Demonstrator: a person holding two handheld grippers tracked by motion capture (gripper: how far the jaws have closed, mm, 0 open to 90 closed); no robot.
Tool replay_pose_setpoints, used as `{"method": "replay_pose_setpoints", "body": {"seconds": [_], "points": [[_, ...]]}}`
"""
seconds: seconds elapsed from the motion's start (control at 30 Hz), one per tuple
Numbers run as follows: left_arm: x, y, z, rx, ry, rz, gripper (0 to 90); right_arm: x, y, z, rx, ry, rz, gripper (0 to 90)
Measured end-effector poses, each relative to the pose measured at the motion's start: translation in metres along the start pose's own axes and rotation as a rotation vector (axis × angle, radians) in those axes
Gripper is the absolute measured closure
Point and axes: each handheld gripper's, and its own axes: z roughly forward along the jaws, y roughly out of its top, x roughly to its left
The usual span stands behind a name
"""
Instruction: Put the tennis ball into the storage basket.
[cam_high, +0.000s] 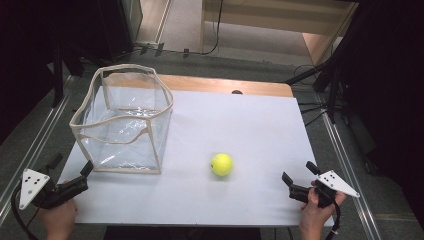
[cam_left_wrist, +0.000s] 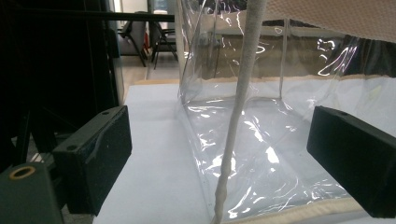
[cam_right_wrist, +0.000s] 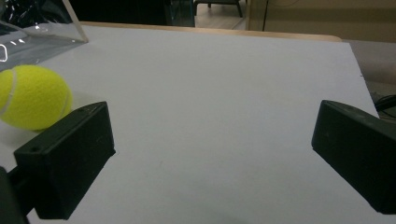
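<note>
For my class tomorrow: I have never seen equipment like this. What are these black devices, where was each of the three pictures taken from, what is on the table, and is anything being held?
No robot is here: a person holds a hand tool in each hand, each ending in black two-jaw tongs. The high view looks down from above the person's side of the table; the left tongs are at its lower left, the right tongs at its lower right. The other two pictures come from cameras riding on the tools, looking out between their jaws. On the white table stand a clear plastic bag with cream edging, open at the top, and a yellow tennis ball. The left tongs face the bag's near corner, the right tongs the bare table with the ball off to one side. Both are open and hold nothing.
</note>
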Motion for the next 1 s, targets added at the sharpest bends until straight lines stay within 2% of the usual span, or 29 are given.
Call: {"method": "replay_pose_setpoints", "body": {"seconds": [0.23,0.47,0.53,0.87,1.0], "points": [[-0.001,0.0,-0.001,0.003,0.002,0.017,6.9,0.008,0.009,0.004,0.027,0.02,-0.027,0.0],[-0.001,0.0,-0.002,-0.004,0.001,0.015,6.9,0.021,0.028,0.009,0.072,0.11,-0.089,0.0],[-0.001,0.0,-0.002,-0.003,0.002,0.018,6.9,0.025,0.034,0.011,0.086,0.111,-0.115,0.0],[-0.003,-0.001,-0.002,0.002,0.001,0.036,6.9,0.045,0.064,0.029,0.147,0.194,-0.2,0.0],[-0.003,-0.001,-0.002,0.002,0.003,0.034,6.9,0.05,0.072,0.035,0.166,0.21,-0.22,0.0]]}}
